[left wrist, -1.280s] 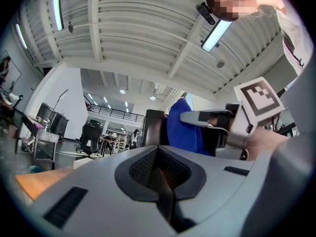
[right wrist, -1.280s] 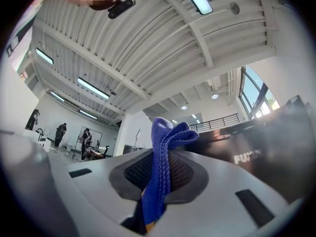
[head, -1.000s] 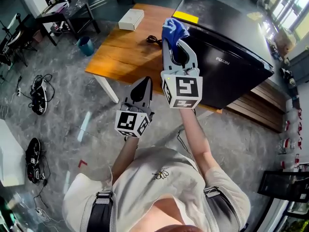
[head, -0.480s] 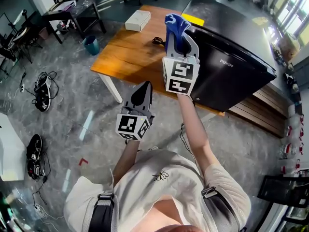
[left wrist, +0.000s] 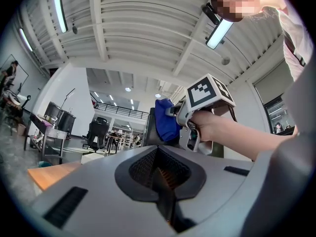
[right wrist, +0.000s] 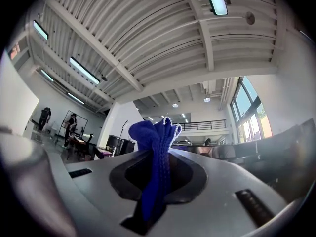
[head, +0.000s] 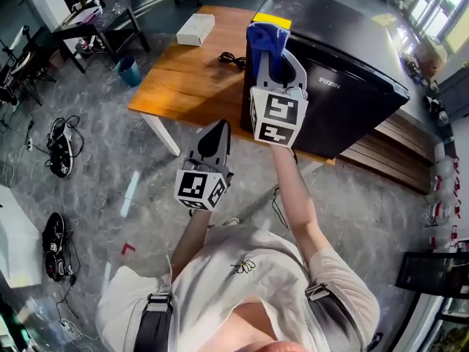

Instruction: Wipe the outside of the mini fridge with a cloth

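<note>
There are two grippers, one cloth, one mini fridge and one wooden table in view. The left gripper [head: 215,132] hangs low in front of the person, well apart from the fridge, and its own view shows its jaws [left wrist: 160,177] pressed together with nothing between them. The right gripper [head: 267,48] is raised and reaches forward, and its jaws [right wrist: 157,172] are clamped on the cloth [right wrist: 155,132]. The cloth [head: 264,37] is deep blue and knitted, with a pale stitched edge. It is bunched into a soft lump that sticks up past the jaw tips, while a narrow strip of it runs down between them. In the head view the cloth lies over the top front corner of the mini fridge [head: 352,57], just beside a single yellow sticker [head: 272,20] on the lid. Whether it presses on the surface cannot be told. The fridge is black and glossy, and it stands at the right end of the table [head: 187,79]. Small white letters on its front look like "FUXIN", though they are too small to read with certainty. On the table's bare part lie one white box [head: 196,29] and one black cable [head: 233,60]. One blue bin [head: 130,70] stands on the grey floor beside the table.
</note>
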{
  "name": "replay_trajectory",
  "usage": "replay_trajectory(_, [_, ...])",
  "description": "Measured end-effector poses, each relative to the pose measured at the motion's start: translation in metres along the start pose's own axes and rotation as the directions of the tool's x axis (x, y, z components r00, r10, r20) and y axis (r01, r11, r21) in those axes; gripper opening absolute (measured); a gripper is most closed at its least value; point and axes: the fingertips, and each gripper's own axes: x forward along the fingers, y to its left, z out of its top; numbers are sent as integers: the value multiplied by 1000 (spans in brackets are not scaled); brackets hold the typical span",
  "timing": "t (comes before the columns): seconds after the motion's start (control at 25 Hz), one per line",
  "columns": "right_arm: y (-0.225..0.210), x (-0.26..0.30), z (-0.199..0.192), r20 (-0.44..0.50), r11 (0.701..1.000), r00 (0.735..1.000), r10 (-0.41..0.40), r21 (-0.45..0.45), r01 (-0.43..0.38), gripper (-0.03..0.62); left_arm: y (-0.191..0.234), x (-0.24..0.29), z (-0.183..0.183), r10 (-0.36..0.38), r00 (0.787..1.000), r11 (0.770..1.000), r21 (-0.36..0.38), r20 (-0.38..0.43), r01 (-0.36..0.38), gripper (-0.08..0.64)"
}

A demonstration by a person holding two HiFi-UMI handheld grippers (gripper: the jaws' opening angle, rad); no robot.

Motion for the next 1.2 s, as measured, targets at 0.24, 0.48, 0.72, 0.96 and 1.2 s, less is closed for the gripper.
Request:
replay_trajectory(0.24, [-38, -26, 1, -4, 998, 998, -63, -14, 63, 61, -19, 10, 0, -49, 999, 999, 1, 1, 49, 5])
replay_trajectory(0.48, [-88, -56, 2, -7, 990, 990, -140, -29, 140, 61, -40, 22, -5, -106, 994, 994, -18, -3, 106, 5])
replay_trajectory(0.72, [-142, -87, 2, -29, 966, 966, -256, -37, 255, 61, -57, 34, -1, -148, 989, 989, -19, 11, 148, 5])
replay_trajectory(0.96, [-204, -120, 4, -37, 916, 916, -399, -55, 397, 61, -72, 39, -1, -181, 983, 983, -21, 11, 181, 5])
replay_trajectory(1.2, [-254, -146, 5, -41, 867, 867, -496, -82, 492, 61, -85, 43, -3, -207, 978, 978, -25, 8, 207, 5])
